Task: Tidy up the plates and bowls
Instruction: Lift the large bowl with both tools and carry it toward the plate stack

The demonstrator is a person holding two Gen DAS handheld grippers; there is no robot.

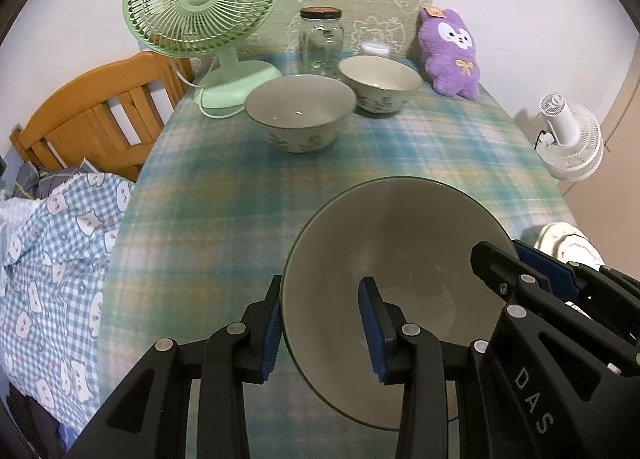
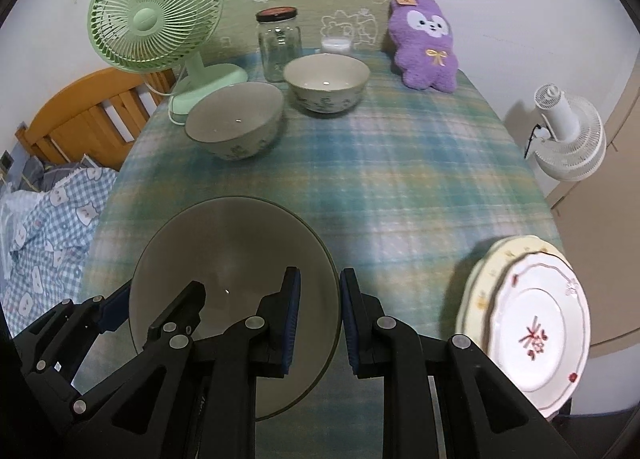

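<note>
Bowl [image 1: 396, 279] hangs above the near part of the table [image 1: 224, 195], its rim pinched on opposite sides by our left tongs [image 1: 320, 333] and right tongs [image 2: 318, 321], both closed on it. We should keep both grips level, then lower it centred into the nearer empty bowl [image 1: 300, 109].

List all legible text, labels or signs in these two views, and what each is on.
"DAS": white letters on the right tool's black body, left wrist view.
Red character on the white plate: painted mark, not readable.
Tag on the purple plush: too small to read.
Jar lid: no readable print.
</note>
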